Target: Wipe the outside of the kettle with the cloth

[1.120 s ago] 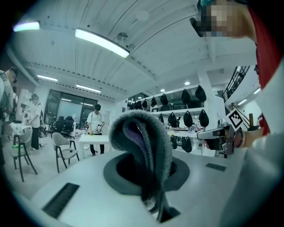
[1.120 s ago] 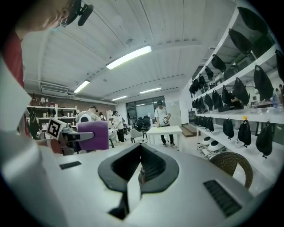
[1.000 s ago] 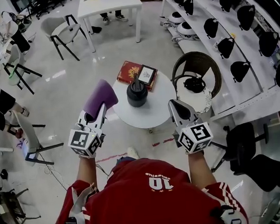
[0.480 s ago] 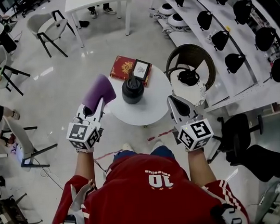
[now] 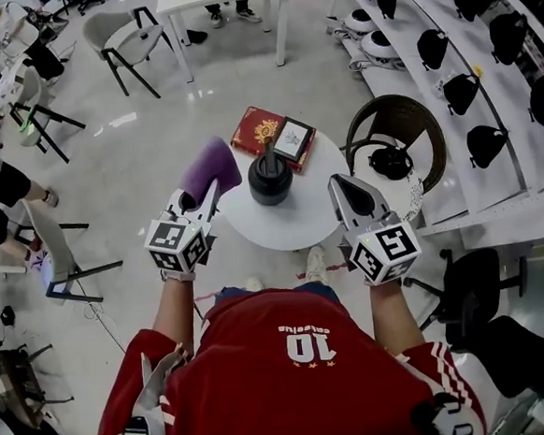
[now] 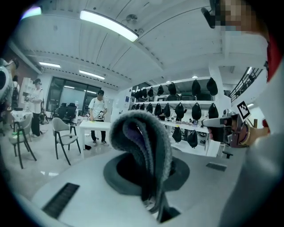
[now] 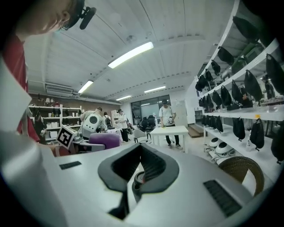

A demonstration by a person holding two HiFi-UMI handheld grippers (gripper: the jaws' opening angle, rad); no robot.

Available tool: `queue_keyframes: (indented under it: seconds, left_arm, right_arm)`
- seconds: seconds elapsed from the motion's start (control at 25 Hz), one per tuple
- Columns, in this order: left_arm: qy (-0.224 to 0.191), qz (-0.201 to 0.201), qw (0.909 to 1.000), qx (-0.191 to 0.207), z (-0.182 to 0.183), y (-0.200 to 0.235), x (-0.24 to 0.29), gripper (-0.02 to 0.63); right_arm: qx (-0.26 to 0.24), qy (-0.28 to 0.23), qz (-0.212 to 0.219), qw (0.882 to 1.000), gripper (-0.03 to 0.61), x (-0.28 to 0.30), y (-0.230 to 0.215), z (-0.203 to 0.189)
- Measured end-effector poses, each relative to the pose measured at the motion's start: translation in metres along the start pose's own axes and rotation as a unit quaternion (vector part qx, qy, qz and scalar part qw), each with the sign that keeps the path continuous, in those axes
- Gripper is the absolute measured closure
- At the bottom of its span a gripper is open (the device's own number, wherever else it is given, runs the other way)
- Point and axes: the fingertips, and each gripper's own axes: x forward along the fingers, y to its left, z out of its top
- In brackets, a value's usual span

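Round table (image 5: 291,222) bears kettle (image 5: 270,177) near cloth (image 5: 210,167) held by left gripper (image 5: 205,195).

We now stand closer to the desk (image 5: 291,224), our feet almost under its near rim. Our left gripper (image 5: 199,199) brings the purple cloth (image 5: 210,167) nearer the kettle (image 5: 271,176).

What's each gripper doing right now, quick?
Left gripper: jaws closed on the purple cloth.
Right gripper: jaws closed, holding nothing.

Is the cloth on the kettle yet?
No, the purple cloth in the left claw is held left of the black kettle, apart from it.
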Motion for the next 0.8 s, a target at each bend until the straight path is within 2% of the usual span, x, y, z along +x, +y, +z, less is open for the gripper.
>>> queue_keyframes:
  seconds: [0.12,0.36,0.8]
  left_arm:
    - [0.013,0.021,0.9996,-0.009,-0.012,-0.004,0.015,0.569]
    - [0.063,0.074,0.9953,0.007,-0.047,0.0,0.046,0.569]
    - [0.15,0.154,0.9765,0.013,-0.099,0.012,0.092,0.569]
  right_arm:
    - [-0.006,-0.003,0.028,1.0,0.561,0.011,-0.015,0.007]
    - [-0.002,-0.007,0.072,0.997,0.561,0.025,-0.04,0.013]
    - [0.011,0.011,0.114,0.993,0.561,0.033,-0.084,0.002]
